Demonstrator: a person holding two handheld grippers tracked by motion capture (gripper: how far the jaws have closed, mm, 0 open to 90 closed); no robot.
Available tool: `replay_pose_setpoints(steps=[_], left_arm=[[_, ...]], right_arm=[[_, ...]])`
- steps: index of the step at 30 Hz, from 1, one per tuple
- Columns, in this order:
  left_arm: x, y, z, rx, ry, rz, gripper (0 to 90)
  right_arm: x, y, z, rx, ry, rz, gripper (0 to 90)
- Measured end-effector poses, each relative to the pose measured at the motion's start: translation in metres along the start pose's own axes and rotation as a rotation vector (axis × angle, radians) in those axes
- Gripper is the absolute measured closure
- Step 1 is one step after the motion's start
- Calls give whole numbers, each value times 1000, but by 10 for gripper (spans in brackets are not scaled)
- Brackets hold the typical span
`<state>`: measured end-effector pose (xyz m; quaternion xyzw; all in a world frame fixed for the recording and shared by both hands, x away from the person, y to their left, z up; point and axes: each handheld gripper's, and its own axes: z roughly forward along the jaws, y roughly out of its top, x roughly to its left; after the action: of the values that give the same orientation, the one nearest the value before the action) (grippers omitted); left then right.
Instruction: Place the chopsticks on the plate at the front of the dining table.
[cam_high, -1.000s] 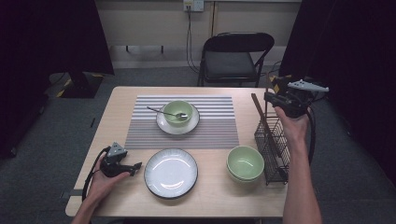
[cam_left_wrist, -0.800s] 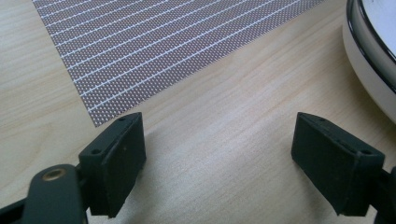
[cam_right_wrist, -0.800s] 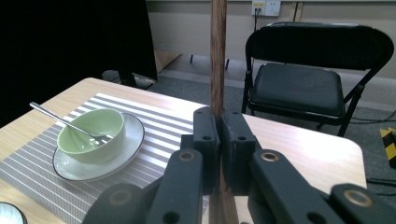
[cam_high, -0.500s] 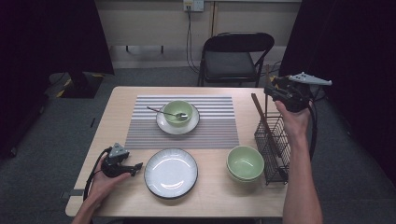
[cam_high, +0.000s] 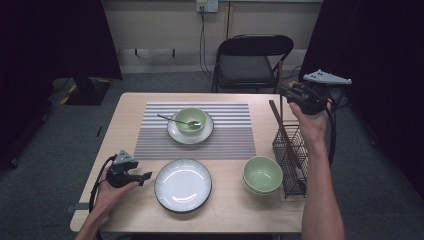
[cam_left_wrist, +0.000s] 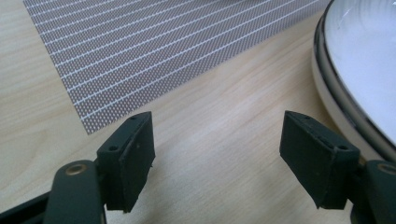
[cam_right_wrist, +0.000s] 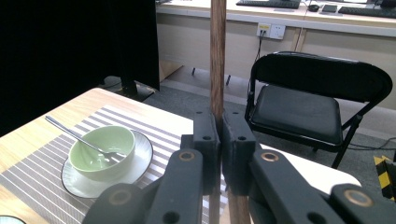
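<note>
A: What's the right gripper (cam_high: 292, 96) doing?

B: It's raised above the wire rack (cam_high: 291, 165) at the table's (cam_high: 150, 220) right edge, jaws clenched on a wooden chopstick (cam_right_wrist: 217, 56) that stands upright between them.

A: And the left gripper (cam_left_wrist: 217, 154)?

B: Low over bare table just beside the empty plate (cam_high: 183, 185). Its jaws stand wide with nothing between them, though they've just been closing a little.
</note>
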<state>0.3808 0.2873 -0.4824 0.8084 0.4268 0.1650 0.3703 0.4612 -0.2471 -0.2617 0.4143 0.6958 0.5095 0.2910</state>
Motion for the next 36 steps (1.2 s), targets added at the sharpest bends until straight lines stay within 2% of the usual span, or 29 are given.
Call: replay_pose_setpoints(steps=[2,3,4,11,17,19,23,26,33,36], left_arm=[[-1,2,-1,-8,-2,3,266],[-1,4,-3,-5,-5,18,266],[-2,5,-3,-13,-7,4,266],[-4,10,-5,-21,-42,20,289],[-7,18,-7,-57,-71,1,298],[-9,20,-8,-56,-65,2,309],[-12,24,-8,-79,-95,-14,307],[-15,28,-7,-79,-120,-1,308],[-25,44,-9,-134,-187,-2,316],[-31,50,-7,-125,-173,27,310]], right_arm=[[3,2,1,-3,11,-2,856],[4,2,2,-2,14,-3,856],[6,2,3,-3,23,-1,855],[15,-3,11,-14,73,29,855],[23,-7,16,-21,119,50,855],[26,-7,17,-25,134,56,855],[34,-8,21,-21,158,66,855],[41,-7,25,-21,176,68,856],[58,-5,33,-16,226,67,855],[67,-3,36,-22,251,82,856]])
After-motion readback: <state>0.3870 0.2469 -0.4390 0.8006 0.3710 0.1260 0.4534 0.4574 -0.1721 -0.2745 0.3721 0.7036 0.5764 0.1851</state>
